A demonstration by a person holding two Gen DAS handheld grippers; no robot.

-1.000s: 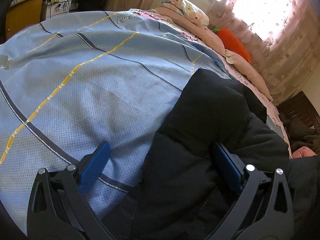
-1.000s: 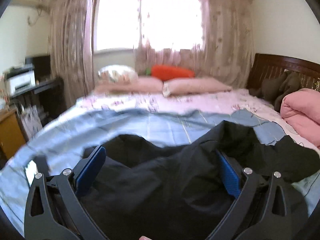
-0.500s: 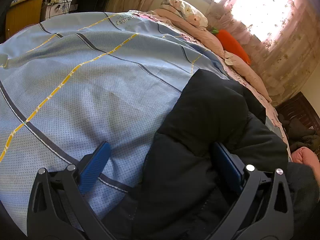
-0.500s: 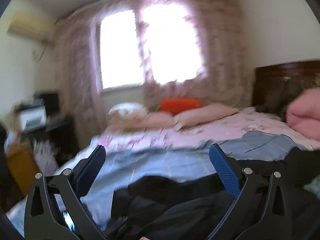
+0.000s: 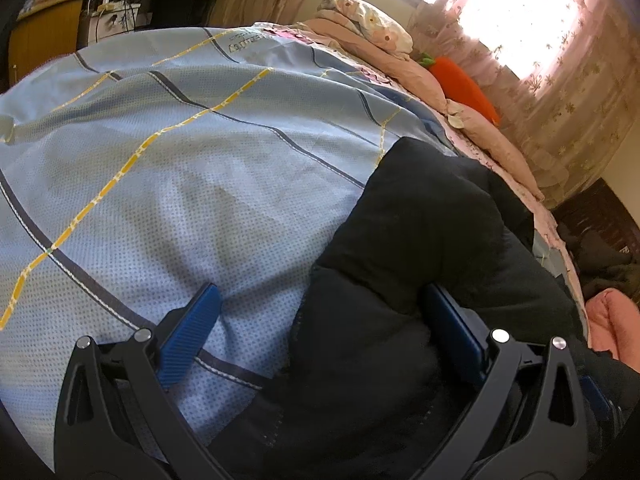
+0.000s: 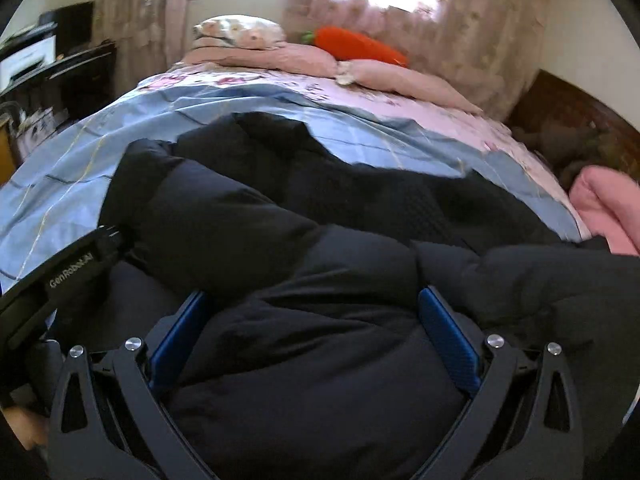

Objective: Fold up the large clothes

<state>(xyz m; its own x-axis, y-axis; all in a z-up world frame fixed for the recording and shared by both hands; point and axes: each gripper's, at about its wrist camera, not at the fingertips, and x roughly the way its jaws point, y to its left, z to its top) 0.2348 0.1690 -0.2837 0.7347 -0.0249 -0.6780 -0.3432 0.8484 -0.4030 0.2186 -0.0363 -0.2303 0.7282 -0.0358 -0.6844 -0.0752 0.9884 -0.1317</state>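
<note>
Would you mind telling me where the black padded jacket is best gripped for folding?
Probably the black padded jacket's left edge, where it lies free on the blue sheet. Come from the left with the left gripper, open, and slide one finger under; elsewhere the padding bulges thick.

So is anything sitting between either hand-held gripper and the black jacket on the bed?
Nothing visible does. The black jacket already bulges between the open fingers of the right hand-held gripper, and its edge lies between the left hand-held gripper fingers, over the blue bedsheet.
</note>
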